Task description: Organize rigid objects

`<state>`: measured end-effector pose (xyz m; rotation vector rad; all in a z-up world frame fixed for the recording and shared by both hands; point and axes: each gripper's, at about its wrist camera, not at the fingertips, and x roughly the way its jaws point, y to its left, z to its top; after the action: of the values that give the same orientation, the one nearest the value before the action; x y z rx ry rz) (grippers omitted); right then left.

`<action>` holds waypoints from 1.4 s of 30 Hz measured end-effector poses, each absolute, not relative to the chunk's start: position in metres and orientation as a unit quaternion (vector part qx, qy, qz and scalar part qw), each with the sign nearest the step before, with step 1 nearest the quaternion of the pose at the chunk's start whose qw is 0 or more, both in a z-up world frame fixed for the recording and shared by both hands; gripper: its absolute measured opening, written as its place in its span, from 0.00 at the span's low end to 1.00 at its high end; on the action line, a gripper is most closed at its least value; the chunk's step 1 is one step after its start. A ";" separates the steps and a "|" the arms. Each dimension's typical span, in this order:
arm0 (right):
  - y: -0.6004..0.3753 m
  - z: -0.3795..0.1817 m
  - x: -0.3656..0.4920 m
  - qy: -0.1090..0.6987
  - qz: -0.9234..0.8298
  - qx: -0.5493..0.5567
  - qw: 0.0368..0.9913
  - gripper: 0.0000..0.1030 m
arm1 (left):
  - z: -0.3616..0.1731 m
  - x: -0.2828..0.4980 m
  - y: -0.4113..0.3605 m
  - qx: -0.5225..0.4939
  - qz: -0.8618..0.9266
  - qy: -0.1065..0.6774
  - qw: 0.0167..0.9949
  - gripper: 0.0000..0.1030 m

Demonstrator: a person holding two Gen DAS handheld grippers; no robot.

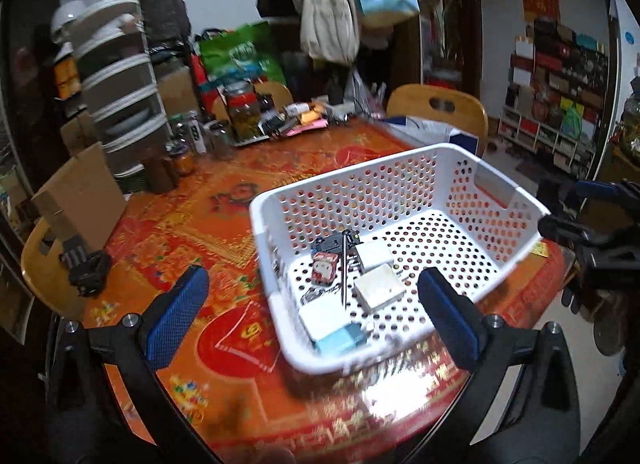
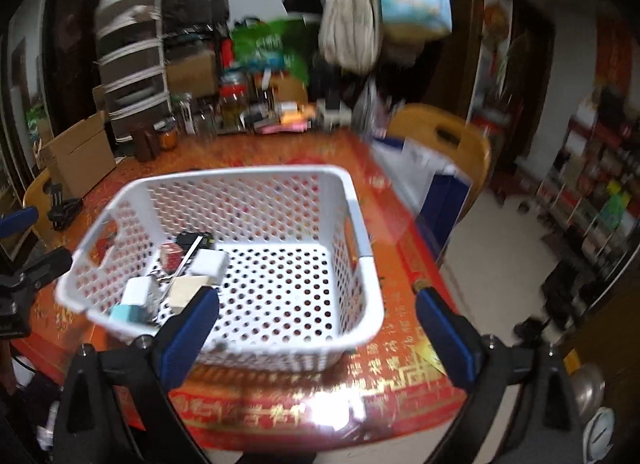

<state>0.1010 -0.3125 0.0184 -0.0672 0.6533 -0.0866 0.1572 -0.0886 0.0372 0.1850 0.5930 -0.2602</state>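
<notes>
- Basket (image 1: 472, 168), white and perforated, sat on the table (image 1: 224, 224) with its red and gold cloth, a little toward the near right edge; it served as the collecting place for the rigid objects.
- Small items lay bunched in the basket's near-left corner: a flat white square box (image 1: 378, 287), a white block (image 1: 372, 256) just behind it, a small red carton (image 1: 323, 272), a dark gadget (image 1: 332, 243), a thin metal rod (image 1: 344, 272) lying across them, and a pale blue box (image 1: 340, 340) against the near wall. The rest of the basket floor was bare, which suggested they were dropped in from one side.
- Left tool (image 1: 312, 316) was released, its blue pads spread wide with nothing between them; it hung above the near-left rim of the basket, angled down at the contents.
- Right tool (image 2: 316, 328) was likewise released and empty, its pads standing either side of the basket's near wall without touching it, as far as the blur allowed me to judge.
- Both views were smeared by motion, so fine detail on the items could not be read.
- Judging by the empty tools and the filled corner, the sorting looked near its end or between picks; no loose task item was plain on the cloth near the basket.
- Jars and clutter (image 1: 248, 112) stood well apart at the far edge.
</notes>
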 end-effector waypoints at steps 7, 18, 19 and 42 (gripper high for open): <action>-0.264 0.031 0.020 0.283 -0.024 -0.025 0.959 0.97 | 0.050 0.073 -0.048 0.073 -0.110 0.244 0.961 1.00; -0.251 0.038 -0.053 0.265 -0.047 -0.012 0.963 0.97 | 0.061 -0.027 -0.029 0.066 -0.111 0.205 0.970 1.00; -0.250 0.039 -0.054 0.264 -0.046 -0.011 0.963 0.97 | 0.062 -0.028 -0.030 0.067 -0.112 0.204 0.970 1.00; -0.241 0.038 -0.053 0.267 -0.033 -0.016 0.963 0.97 | 0.061 -0.023 -0.038 0.058 -0.106 0.218 0.969 1.00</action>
<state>-0.0525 -0.2411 0.0382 -0.0321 0.5403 -0.0669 -0.0229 -0.0380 0.0608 0.1162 0.4397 -0.2135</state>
